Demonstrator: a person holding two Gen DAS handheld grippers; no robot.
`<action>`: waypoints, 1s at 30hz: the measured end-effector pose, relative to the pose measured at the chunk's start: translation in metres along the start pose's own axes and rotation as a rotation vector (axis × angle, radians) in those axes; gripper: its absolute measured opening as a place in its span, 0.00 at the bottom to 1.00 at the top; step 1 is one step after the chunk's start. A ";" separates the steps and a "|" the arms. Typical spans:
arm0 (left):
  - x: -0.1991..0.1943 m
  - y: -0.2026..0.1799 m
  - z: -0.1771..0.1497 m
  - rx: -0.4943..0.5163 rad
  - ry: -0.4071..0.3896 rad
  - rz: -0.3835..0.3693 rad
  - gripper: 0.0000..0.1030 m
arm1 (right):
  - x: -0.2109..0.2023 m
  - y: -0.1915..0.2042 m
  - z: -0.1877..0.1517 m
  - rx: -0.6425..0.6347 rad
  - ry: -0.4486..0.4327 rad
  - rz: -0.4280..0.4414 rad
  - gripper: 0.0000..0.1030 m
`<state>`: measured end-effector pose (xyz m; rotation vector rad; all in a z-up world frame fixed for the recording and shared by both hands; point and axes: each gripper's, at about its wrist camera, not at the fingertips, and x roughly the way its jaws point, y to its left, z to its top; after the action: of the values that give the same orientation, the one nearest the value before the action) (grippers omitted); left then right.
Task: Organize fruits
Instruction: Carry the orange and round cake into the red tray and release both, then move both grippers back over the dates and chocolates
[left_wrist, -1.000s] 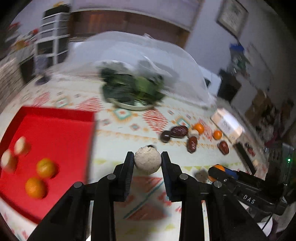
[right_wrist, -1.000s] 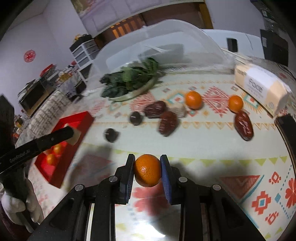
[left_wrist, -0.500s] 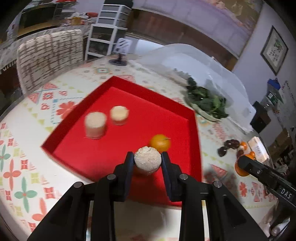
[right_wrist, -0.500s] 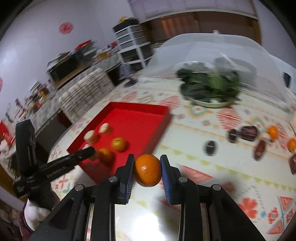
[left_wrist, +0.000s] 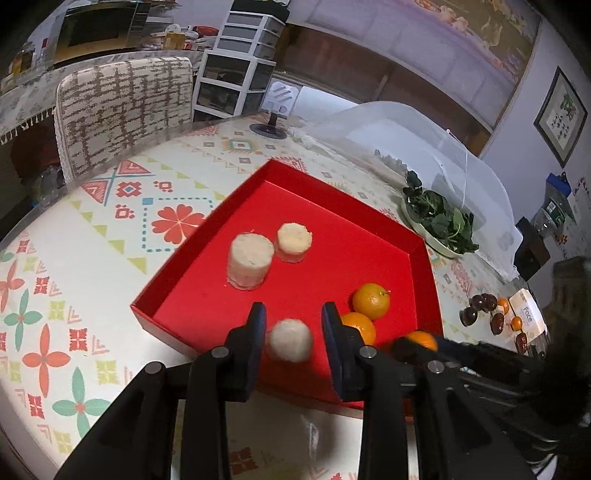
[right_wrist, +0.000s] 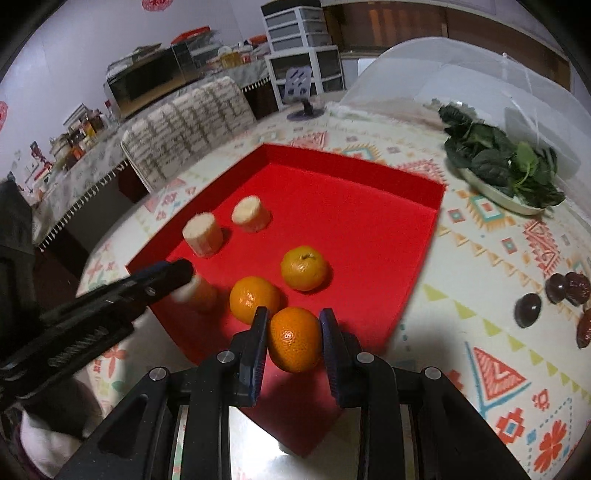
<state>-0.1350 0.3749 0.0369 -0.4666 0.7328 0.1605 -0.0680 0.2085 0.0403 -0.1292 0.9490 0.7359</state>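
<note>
Through the left wrist camera I see my left hand-held gripper (left_wrist: 290, 325) spread wide over the red tray (left_wrist: 417, 254), a blurred pale banana piece (left_wrist: 290, 339) loose between its fingers, touching neither; two more pieces and two oranges sit in the tray. Through the right wrist camera, my right hand-held gripper (right_wrist: 291, 326) clamps an orange (right_wrist: 294, 339) above the tray's near edge, dates (right_wrist: 567, 286) on the tabletop (right_wrist: 480, 229).

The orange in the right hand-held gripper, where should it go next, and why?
Probably lower it a little and let go. The orange is held in the right hand-held gripper above the red tray, next to two oranges already lying there.
</note>
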 end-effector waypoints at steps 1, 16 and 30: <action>-0.001 0.000 0.000 0.002 -0.001 0.001 0.32 | 0.004 0.000 0.000 0.000 0.007 -0.004 0.29; -0.040 -0.039 -0.004 0.132 -0.116 0.126 0.66 | -0.038 0.004 -0.009 0.005 -0.096 -0.030 0.47; -0.061 -0.111 -0.027 0.320 -0.163 0.160 0.73 | -0.083 -0.050 -0.043 0.148 -0.147 -0.068 0.53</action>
<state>-0.1630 0.2657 0.1001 -0.0877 0.6211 0.2238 -0.0968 0.1100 0.0686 0.0223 0.8508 0.6021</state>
